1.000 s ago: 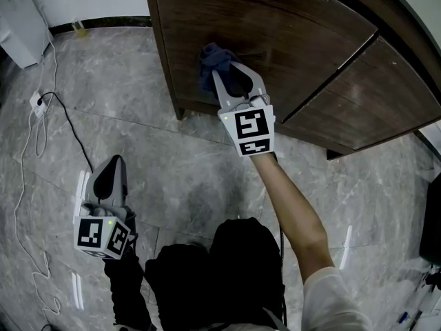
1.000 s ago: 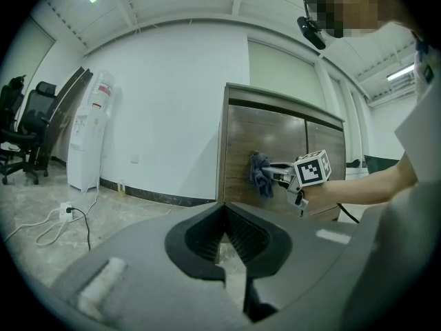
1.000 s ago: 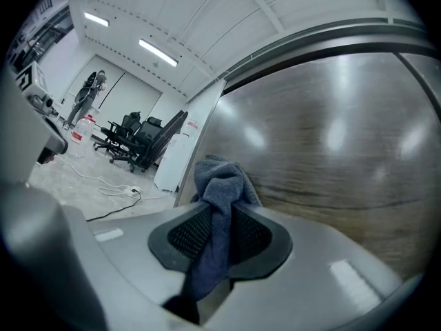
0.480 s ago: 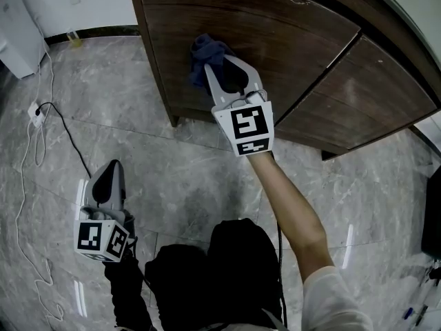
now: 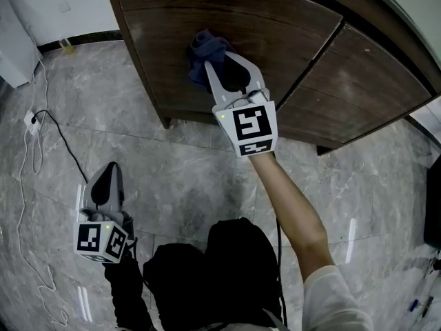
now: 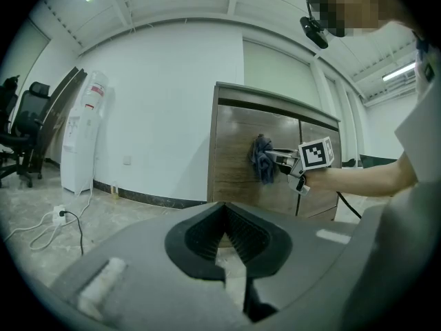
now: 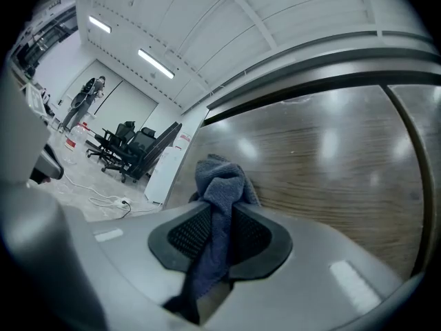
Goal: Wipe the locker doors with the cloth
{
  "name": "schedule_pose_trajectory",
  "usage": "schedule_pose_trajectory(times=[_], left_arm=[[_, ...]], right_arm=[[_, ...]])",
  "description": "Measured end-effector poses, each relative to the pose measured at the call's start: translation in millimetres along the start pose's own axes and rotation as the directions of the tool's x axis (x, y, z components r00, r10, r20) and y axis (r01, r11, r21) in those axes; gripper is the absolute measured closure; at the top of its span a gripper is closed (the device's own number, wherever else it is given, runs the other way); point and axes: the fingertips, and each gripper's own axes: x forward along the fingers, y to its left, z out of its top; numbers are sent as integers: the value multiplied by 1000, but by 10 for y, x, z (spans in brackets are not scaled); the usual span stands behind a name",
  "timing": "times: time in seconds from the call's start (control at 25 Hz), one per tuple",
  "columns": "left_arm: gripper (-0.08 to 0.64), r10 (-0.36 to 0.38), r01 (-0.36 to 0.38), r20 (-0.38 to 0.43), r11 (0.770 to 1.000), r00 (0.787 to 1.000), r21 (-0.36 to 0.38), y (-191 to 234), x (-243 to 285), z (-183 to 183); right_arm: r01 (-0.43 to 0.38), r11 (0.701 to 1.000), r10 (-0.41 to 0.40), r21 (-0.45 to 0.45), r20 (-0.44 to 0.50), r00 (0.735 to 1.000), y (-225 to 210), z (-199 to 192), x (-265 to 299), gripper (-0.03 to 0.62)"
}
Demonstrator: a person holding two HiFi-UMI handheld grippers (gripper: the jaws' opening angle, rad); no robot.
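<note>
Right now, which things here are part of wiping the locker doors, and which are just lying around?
Part of the job:
- cloth, against the left door
- right gripper, shut on the cloth
- locker doors

Just lying about:
- power strip and its cable on the floor
- water dispenser
- office chairs
- left gripper, shut and empty, held low

1. Locker doors [image 5: 234, 19]: dark wood-grain veneer, smooth, semi-gloss, catching soft glare from the ceiling lights.
2. Cloth [image 5: 207, 47]: blue-grey terry fabric, soft, nubbly, matt.
3. Right gripper [image 5: 220, 59]: smooth matt grey plastic shell; pads [image 7: 186, 236] black and finely ribbed.
4. Left gripper [image 5: 110, 169]: the same grey plastic, matt.
5. Floor [image 5: 172, 178]: grey veined stone-look tiles, polished, glossy.
6. Wall [image 6: 158, 102]: white, plain, matt.
</note>
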Motion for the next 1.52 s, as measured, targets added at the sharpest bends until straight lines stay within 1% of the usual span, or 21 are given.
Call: schedule_pose_trajectory(times=[0.12,0.36,0.68,1.04,1.2,1.52], left_arm=[[558,-10,10,7,1000,1000,9,-56,22,12],[557,-20,20,-5,1000,1000,17,-194,50,79],[557,-44,44,-5,998,999,34,-405,91,126],[558,-82,82,1,995,997,51,-694,148,182],[557,-92,91,3,994,996,60,-804,162,208],[557,-110,109,7,991,994,75,-1001,144,259]], right_arm=[[12,1000,-12,-8,-1,1000,-79,-10,-70,502],[43,999,-43,-8,-8,999,-256,-61,-235,502],[105,994,-105,-5,-28,994,-605,-163,-566,502],[180,984,-180,-5,-56,982,-1008,-243,-931,502],[194,981,-195,-18,-61,979,-1150,-252,-1056,502],[240,971,-240,-11,-71,968,-1376,-263,-1286,508]])
